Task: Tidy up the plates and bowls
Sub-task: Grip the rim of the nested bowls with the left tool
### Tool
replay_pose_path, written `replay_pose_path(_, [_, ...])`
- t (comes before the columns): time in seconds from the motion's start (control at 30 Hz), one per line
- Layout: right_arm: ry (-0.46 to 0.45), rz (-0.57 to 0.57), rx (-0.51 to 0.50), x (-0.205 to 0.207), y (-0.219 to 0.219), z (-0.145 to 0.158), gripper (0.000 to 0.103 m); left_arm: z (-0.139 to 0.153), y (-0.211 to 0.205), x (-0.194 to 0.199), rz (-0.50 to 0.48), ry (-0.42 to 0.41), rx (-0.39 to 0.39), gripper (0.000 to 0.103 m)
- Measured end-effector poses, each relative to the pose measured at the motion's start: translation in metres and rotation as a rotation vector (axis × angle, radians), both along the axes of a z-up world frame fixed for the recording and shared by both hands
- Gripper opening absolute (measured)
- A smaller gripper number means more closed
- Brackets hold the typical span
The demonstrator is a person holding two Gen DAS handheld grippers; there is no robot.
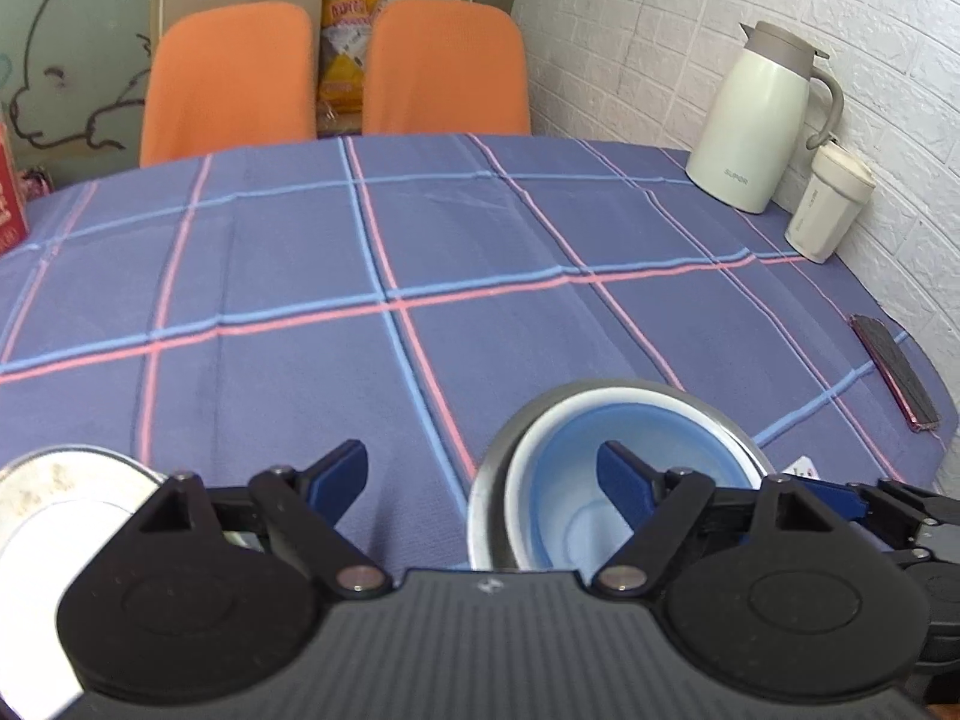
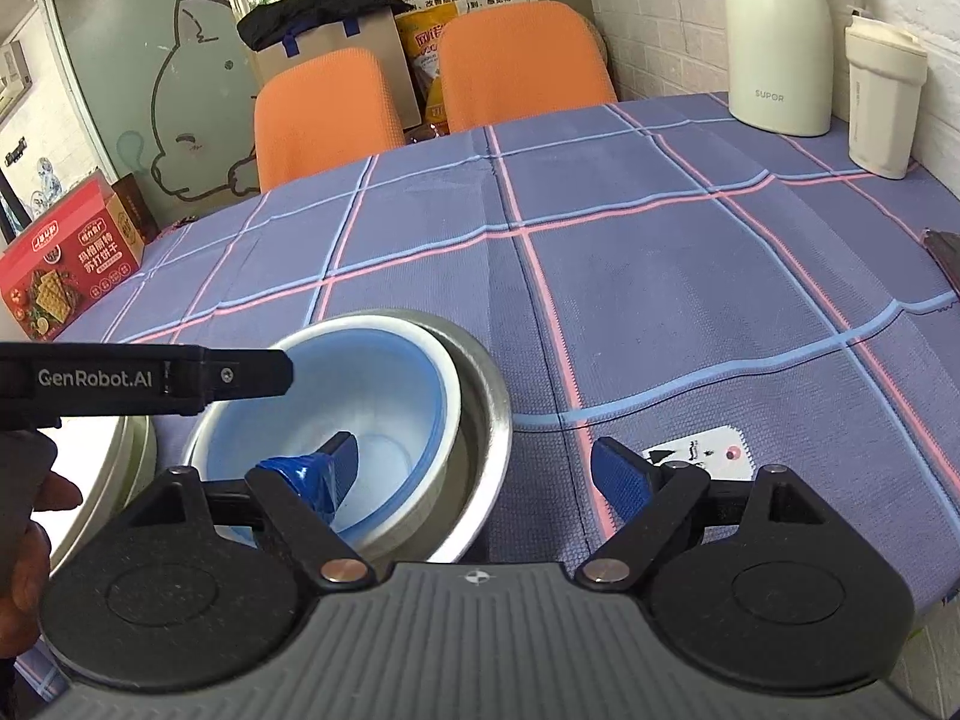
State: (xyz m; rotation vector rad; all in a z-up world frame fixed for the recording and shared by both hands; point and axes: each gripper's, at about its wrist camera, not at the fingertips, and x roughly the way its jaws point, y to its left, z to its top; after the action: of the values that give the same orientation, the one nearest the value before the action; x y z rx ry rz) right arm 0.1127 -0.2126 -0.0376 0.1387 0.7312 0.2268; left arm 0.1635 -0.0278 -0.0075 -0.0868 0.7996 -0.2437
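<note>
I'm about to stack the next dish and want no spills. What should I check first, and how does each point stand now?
1. Blue bowl nested inside the metal bowl: ok.
2. Left gripper open and empty: ok.
3. Right gripper open, holding nothing: ok, though one finger hangs over the blue bowl.
4. Metal plate by the bowls within reach: ok.
5. Plate surface clean: cannot tell, glare.
6. Phone and thermos jug away from the stack: ok.
</note>
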Motion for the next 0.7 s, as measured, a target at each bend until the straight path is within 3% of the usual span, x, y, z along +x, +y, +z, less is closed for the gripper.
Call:
replay_pose_path(0.37, [-0.002,0.028,-0.134,0.008,0.022,-0.009,0.075,-0.022,-0.01,0.018,-0.019,0.086,0.024,0.081])
replay_pose_path(0.47, [-0.046,0.04,-0.113,0.003,0.019,-0.012,0.076,-0.026,-0.012,0.019,-0.024,0.089,0.033,0.081])
replay_pose_path(0.57, [-0.1,0.049,-0.091,-0.004,0.015,-0.017,0.077,-0.026,-0.012,0.019,-0.025,0.087,0.037,0.09])
replay_pose_path(0.7, [-0.021,0.032,-0.123,0.003,0.023,-0.007,0.076,-0.028,-0.012,0.018,-0.018,0.081,0.068,0.092])
